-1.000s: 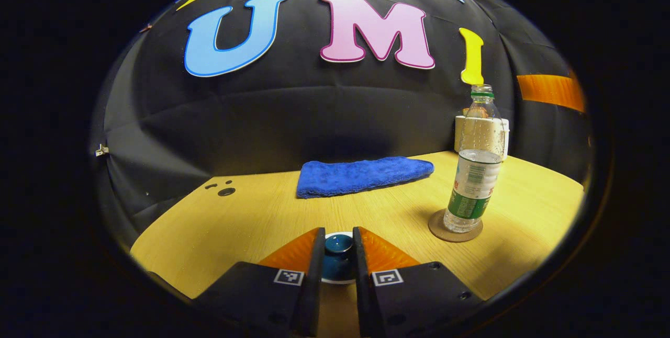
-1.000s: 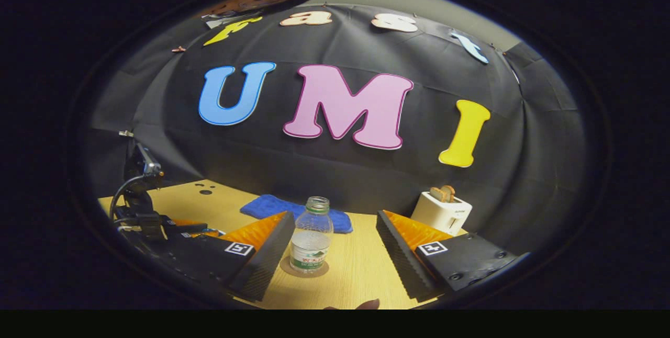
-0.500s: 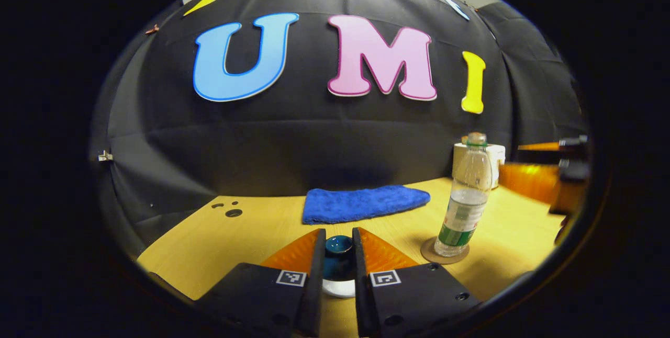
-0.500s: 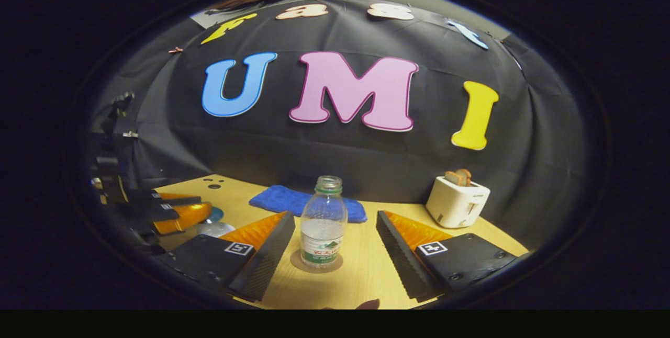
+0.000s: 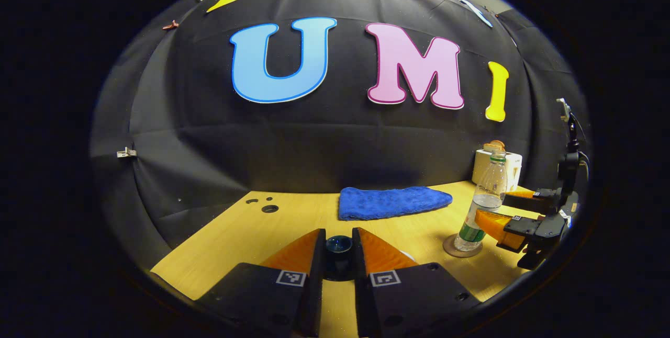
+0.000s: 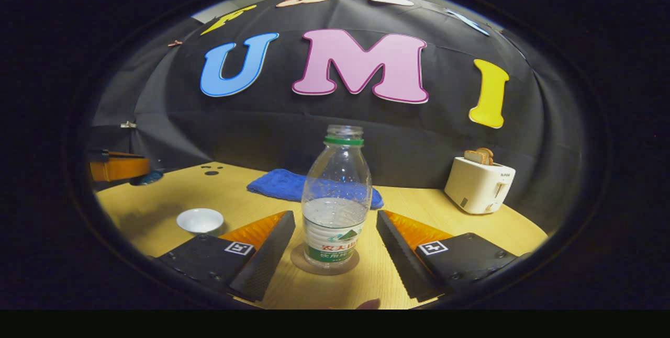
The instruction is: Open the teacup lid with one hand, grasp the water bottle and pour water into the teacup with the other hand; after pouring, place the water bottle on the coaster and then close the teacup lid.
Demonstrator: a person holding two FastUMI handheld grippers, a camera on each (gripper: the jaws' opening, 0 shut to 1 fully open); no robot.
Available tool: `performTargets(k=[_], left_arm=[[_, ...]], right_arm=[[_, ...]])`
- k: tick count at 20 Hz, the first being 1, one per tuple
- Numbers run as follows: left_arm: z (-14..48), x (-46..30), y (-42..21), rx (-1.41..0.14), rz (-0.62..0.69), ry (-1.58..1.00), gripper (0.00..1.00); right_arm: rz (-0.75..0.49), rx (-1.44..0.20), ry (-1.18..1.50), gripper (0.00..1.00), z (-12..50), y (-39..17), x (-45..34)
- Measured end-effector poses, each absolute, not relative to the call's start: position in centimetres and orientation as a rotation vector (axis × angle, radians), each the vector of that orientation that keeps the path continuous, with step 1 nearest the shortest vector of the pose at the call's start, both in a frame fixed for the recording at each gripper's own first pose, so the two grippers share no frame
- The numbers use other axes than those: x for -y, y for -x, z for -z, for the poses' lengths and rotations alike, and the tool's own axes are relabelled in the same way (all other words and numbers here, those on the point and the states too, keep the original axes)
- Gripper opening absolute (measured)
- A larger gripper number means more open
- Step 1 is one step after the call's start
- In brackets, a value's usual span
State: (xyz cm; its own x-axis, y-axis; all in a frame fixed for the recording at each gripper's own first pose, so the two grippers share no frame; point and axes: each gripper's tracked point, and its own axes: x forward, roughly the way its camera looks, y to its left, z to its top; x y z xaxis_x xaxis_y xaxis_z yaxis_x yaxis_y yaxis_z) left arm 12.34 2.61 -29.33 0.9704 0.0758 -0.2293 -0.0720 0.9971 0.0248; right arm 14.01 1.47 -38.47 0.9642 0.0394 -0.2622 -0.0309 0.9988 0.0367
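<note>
Bottle at centre: the clear plastic water bottle (image 6: 336,199) with a green neck ring, uncapped and partly full, stands upright on a round brown coaster (image 6: 324,262) on the pale wooden table (image 6: 419,212). Your right tool (image 6: 335,246) has its fingers spread wide, one on each side of the bottle and clear of it. Left of the bottle, a small white teacup (image 6: 200,220) sits open on the table. Behind the bottle lies a folded blue cloth (image 6: 285,183), and to its right stands a white toaster (image 6: 479,186) with bread in its slots. Your left tool (image 5: 338,254) is clamped on the knob of a dark teal teacup lid (image 5: 338,251), both fingers pressing on it. From the right gripper view, that lid hangs at the far left of the bottle, above the table and well apart from the cup.
</note>
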Motion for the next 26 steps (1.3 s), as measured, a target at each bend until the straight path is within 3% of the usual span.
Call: performTargets(k=[3,4,6,10,12,13,16,19,20,22,26], left_arm=[[29.8,-3.3,-12.2,-0.242,-0.091,-0.015,0.26],[29.9,-3.6,-12.2,-0.245,-0.095,-0.016,0.26],[30.0,-4.0,-12.2,-0.245,-0.1,-0.018,0.26],[29.9,-3.9,-11.9,-0.246,-0.107,-0.012,0.26],[29.9,-3.8,-11.8,-0.248,-0.108,-0.008,0.34],[29.8,-4.0,-11.7,-0.247,-0.11,-0.011,0.26],[29.2,-4.5,-11.2,-0.237,-0.12,-0.022,0.3],[29.1,-5.6,-10.5,-0.234,-0.14,-0.027,0.26],[29.0,-6.0,-10.2,-0.233,-0.148,-0.024,0.34],[29.1,-6.8,-9.8,-0.235,-0.167,-0.021,0.26],[29.3,-8.3,-8.9,-0.241,-0.206,-0.014,0.3]], right_arm=[[-0.033,-0.261,-0.069,0.97,38.7,-14.8,-1.6],[-0.039,-0.264,-0.085,0.94,38.8,-15.0,-1.7],[-0.04,-0.274,-0.097,0.8,38.6,-15.0,-1.8],[-0.042,-0.234,0.009,0.76,35.9,-15.2,-1.4],[-0.03,-0.214,0.121,0.71,34.6,-15.5,-0.8],[-0.03,-0.206,0.19,0.75,34.1,-15.7,-0.5],[-0.055,-0.185,0.411,0.74,33.2,-16.0,-0.6],[-0.089,-0.187,0.581,0.74,33.7,-16.3,-1.3],[-0.103,-0.189,0.63,0.74,33.9,-16.3,-1.8],[-0.117,-0.18,0.74,0.74,34.6,-15.8,-2.6],[-0.143,-0.156,0.945,0.73,35.0,-16.5,-4.4]])
